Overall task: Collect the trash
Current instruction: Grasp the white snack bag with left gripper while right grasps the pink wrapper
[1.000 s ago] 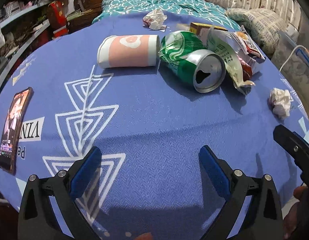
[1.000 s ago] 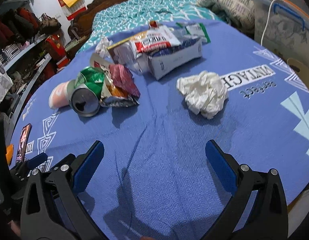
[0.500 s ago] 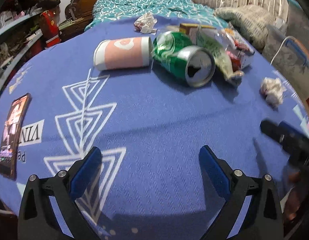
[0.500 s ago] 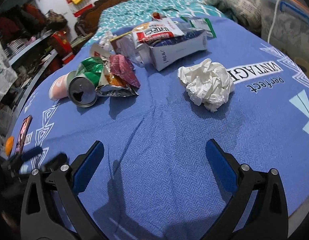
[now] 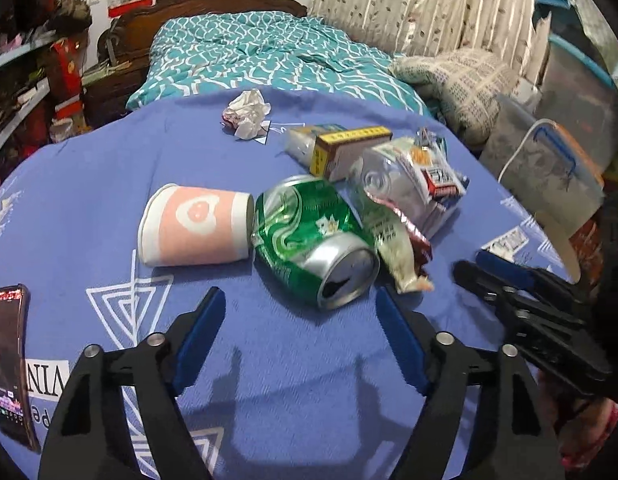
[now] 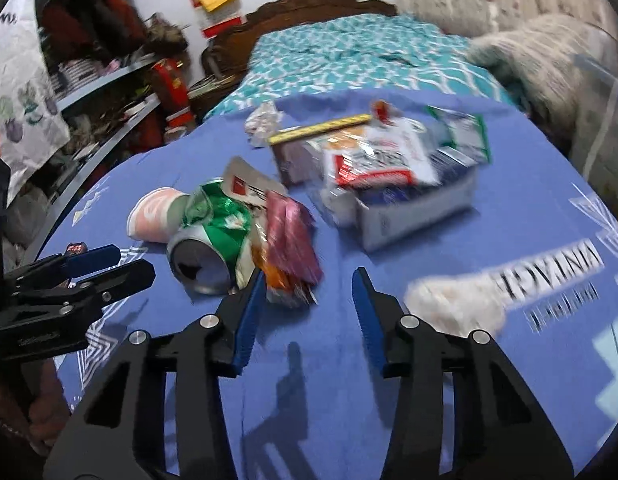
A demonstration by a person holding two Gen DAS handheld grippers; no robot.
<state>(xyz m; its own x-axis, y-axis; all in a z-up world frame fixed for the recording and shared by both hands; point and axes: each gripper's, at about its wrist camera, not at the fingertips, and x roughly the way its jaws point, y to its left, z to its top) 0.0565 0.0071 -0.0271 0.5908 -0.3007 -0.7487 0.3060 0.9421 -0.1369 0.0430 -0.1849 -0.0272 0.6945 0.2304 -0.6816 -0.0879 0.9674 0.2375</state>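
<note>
Blue cloth [image 5: 89,184] covers a bed; above it the left gripper [image 5: 299,312] and right gripper [image 6: 307,296] hang empty, jaws closing on nothing, narrower than a second ago. Just beyond lie a crushed can [image 5: 313,236], cup [image 5: 193,226] and wrappers [image 6: 287,240]. Likely approaching; next, straddle the can.

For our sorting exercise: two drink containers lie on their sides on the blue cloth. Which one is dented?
The green can: its wall is crumpled. The pink paper cup beside it keeps a smooth, round shape.
</note>
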